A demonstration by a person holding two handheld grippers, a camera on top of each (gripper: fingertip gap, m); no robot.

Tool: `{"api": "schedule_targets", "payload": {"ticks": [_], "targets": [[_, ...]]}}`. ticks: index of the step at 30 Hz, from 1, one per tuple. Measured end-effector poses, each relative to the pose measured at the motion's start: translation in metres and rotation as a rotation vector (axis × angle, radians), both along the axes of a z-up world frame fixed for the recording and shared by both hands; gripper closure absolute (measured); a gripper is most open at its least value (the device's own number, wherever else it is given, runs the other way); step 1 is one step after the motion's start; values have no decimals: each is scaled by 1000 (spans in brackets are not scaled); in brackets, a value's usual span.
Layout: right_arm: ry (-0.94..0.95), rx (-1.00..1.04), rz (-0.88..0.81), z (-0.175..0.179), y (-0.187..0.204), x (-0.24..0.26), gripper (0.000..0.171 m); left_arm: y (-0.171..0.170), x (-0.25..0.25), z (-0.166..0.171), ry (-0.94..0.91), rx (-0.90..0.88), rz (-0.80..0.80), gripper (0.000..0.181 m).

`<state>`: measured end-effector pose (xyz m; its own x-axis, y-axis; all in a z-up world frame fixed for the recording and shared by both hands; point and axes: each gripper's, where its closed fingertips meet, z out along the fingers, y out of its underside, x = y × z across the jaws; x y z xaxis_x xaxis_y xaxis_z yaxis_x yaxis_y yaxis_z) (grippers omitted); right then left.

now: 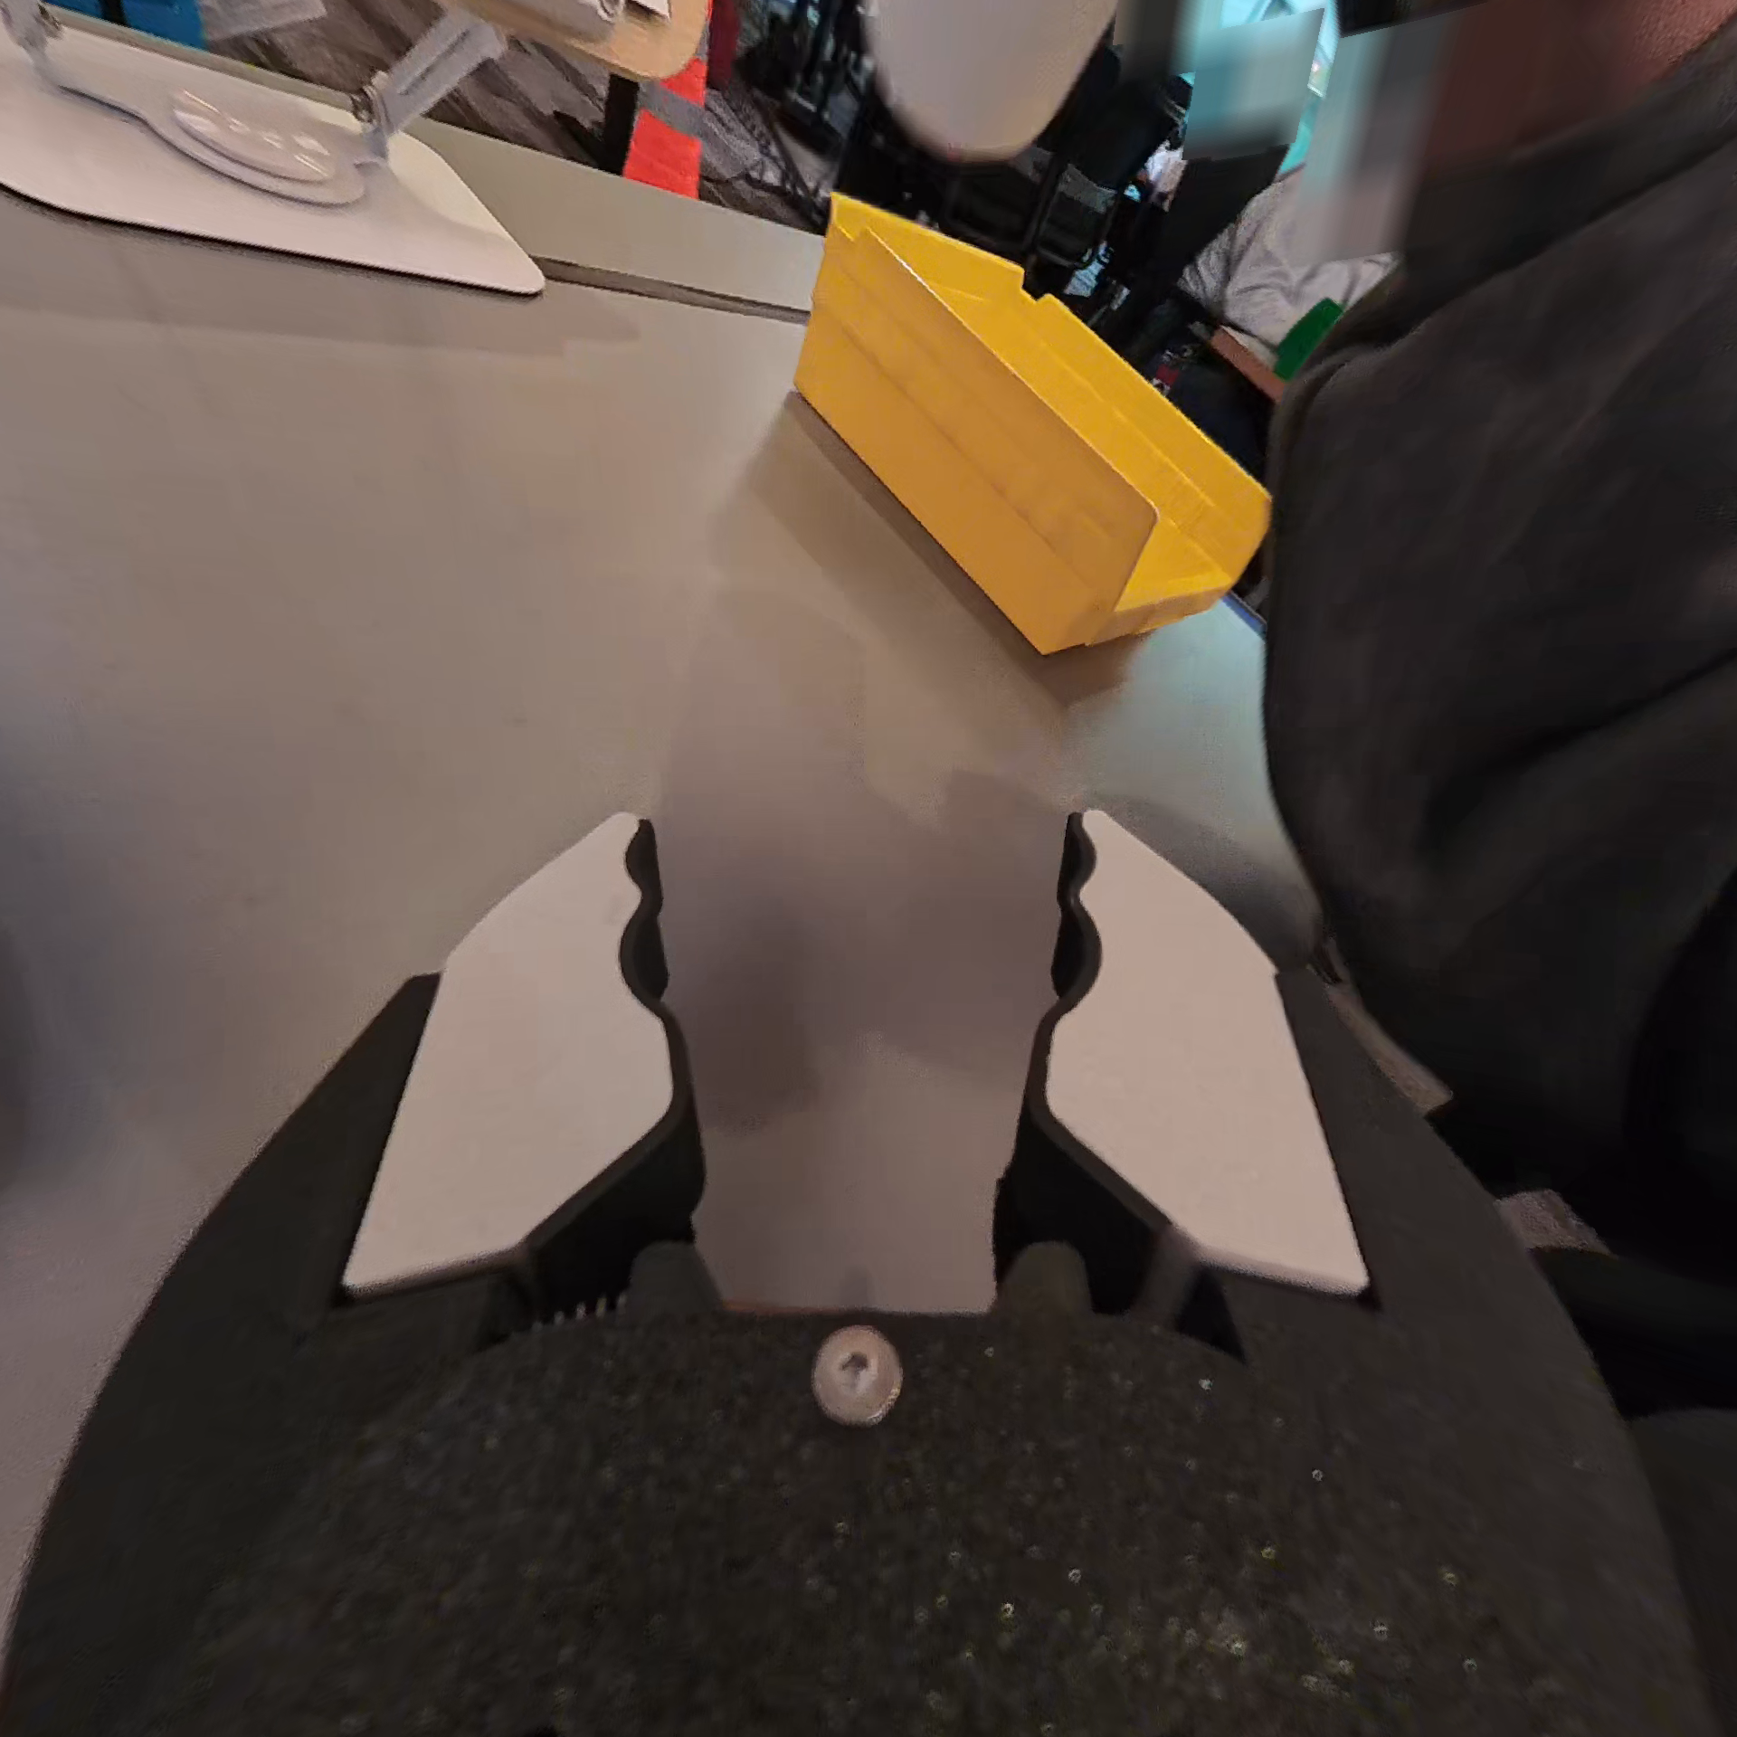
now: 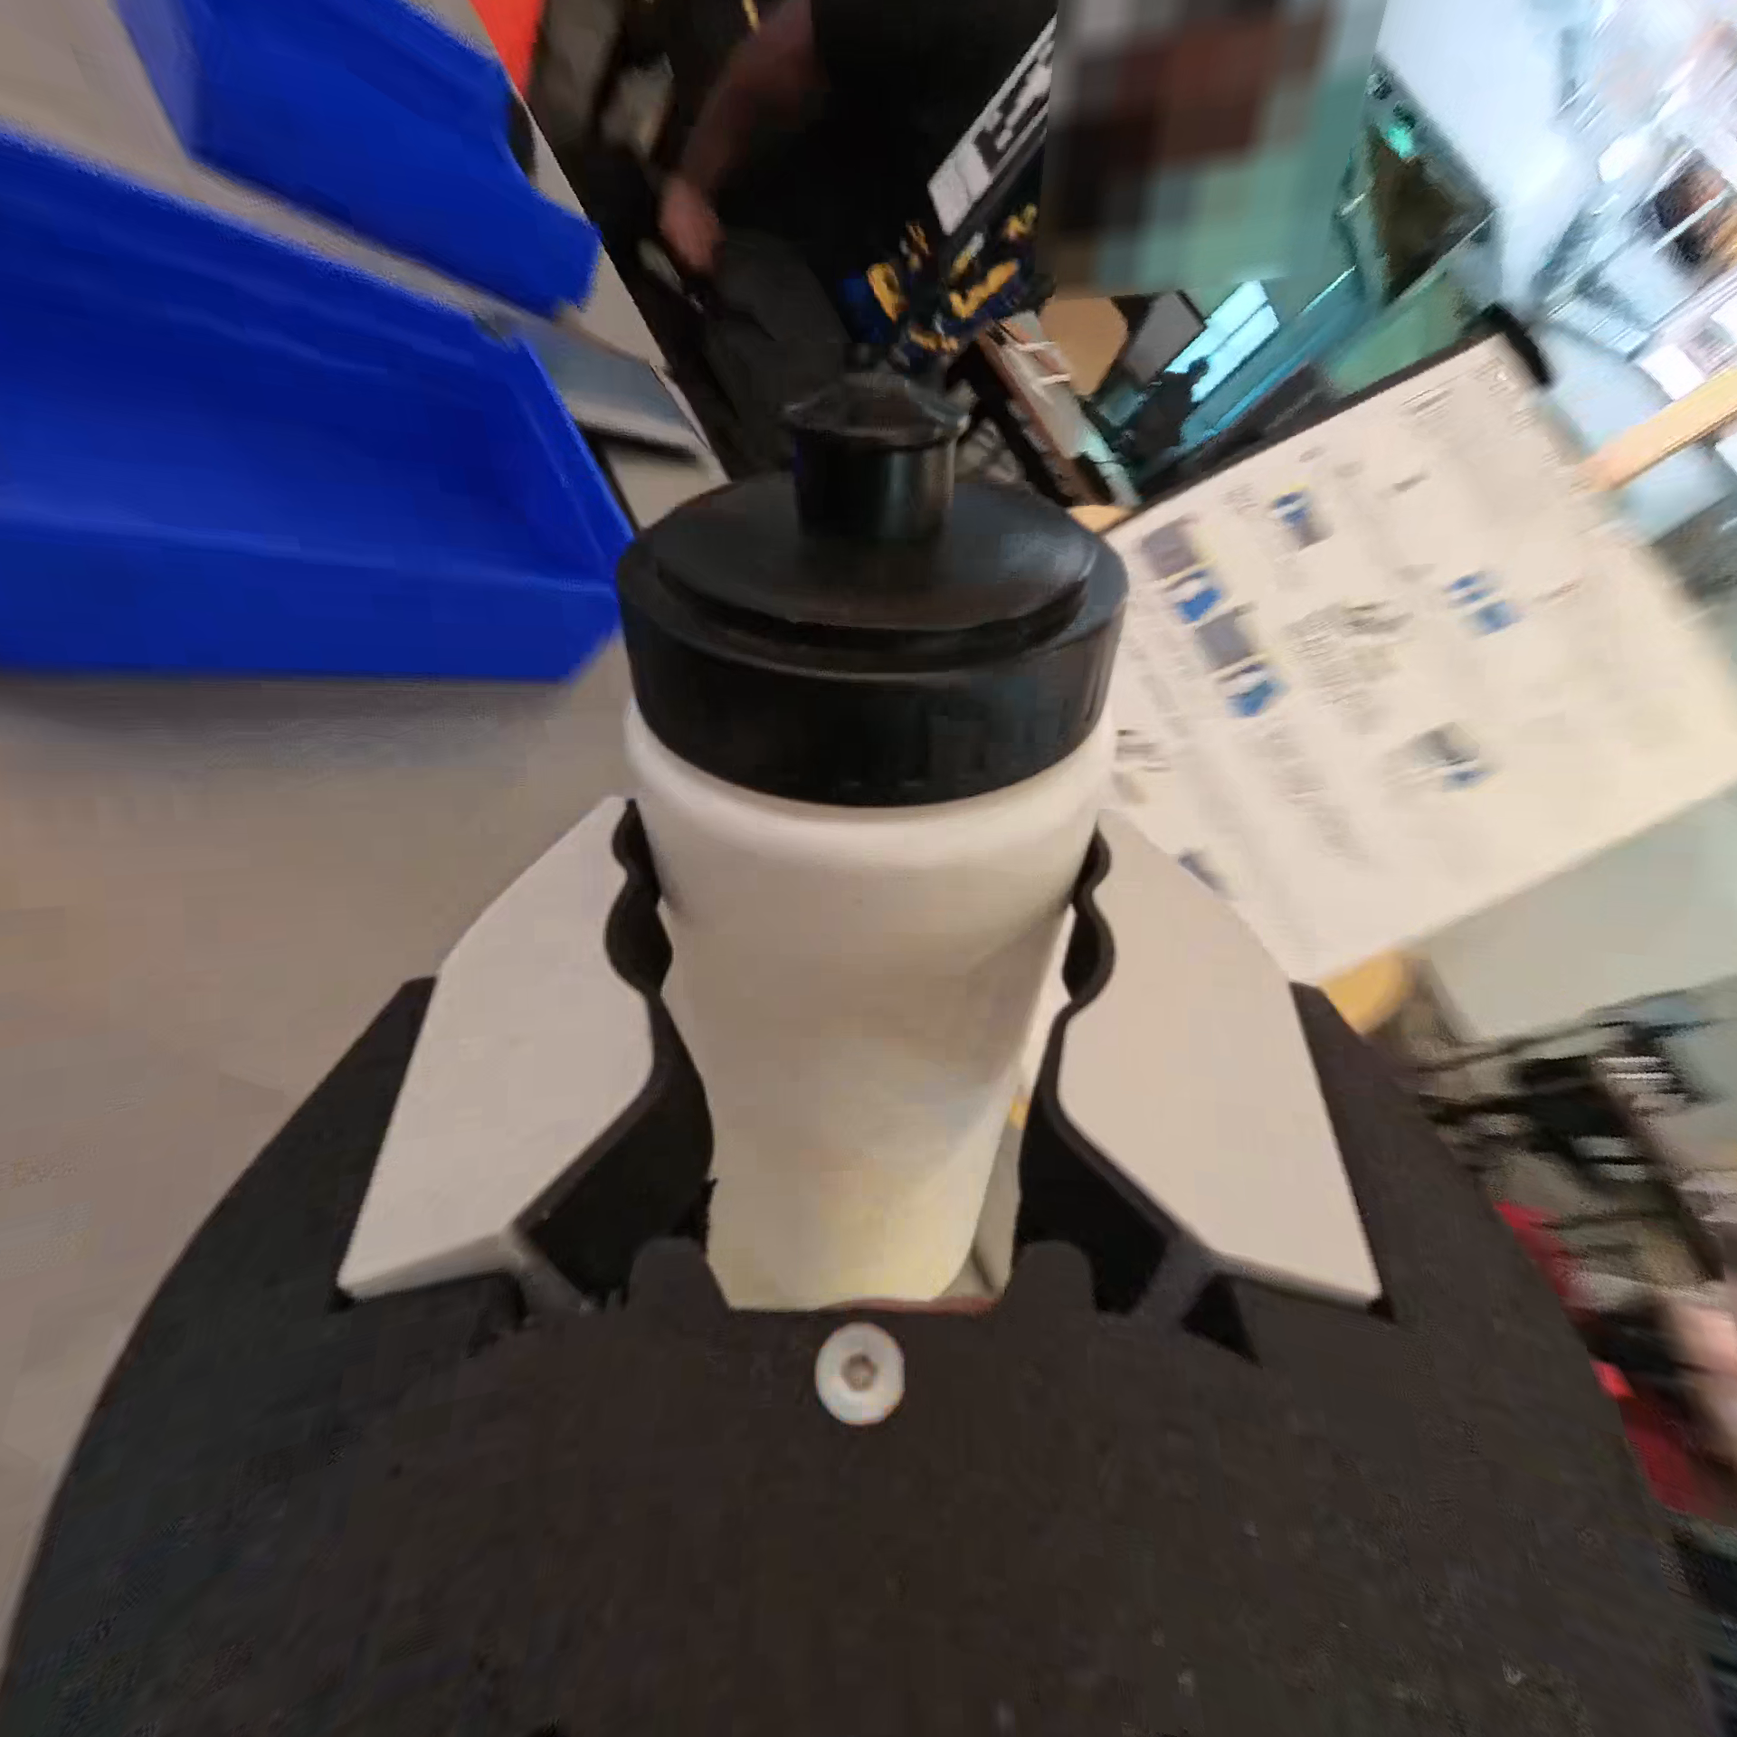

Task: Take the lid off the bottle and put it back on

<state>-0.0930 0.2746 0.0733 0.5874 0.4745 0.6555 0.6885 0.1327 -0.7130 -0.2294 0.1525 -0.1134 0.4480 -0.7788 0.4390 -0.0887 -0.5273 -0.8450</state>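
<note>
Grey tabletop (image 1: 376, 564) fills most of the left wrist view, with a yellow bin (image 1: 996, 442) lying in the upper right of the frame and a white flat stand (image 1: 282, 188) at the upper left. We see a dark sleeve (image 1: 1523, 658) along the right edge. Our left tongs (image 1: 860, 837) stand apart, with only bare tabletop between them.

Our right tongs (image 2: 860, 846) are clamped on the white bottle (image 2: 865, 987), which fills the centre of the right wrist view, their fingers (image 2: 526, 1034) pressing its body on both sides below the shoulder. We see the black lid (image 2: 869, 649) seated on the bottle's top, spout pointing away from us. Blue bins (image 2: 282, 489) sit at the upper left, and a white poster board (image 2: 1410, 639) leans at the right.
</note>
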Motion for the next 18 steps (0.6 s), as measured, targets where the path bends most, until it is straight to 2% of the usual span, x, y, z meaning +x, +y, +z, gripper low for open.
{"api": "schedule_targets", "payload": {"ticks": [4,8,10,13,16,18], "targets": [[-351,103,-64,42,-24,72,87,-8,6,3,-11,-10,-46,100],[-554,44,67,30,-38,134,87,-7,7,5,14,37,-44,101],[-662,-37,101,0,-37,169,87,-6,7,3,26,38,-41,101],[-907,-143,148,-68,-40,220,87,-5,6,1,17,11,-36,101],[-1125,-209,265,-137,-51,253,87,-3,5,-2,24,4,-30,101],[-1240,-209,355,-170,-55,264,87,-2,4,-4,34,5,-24,101]]}}
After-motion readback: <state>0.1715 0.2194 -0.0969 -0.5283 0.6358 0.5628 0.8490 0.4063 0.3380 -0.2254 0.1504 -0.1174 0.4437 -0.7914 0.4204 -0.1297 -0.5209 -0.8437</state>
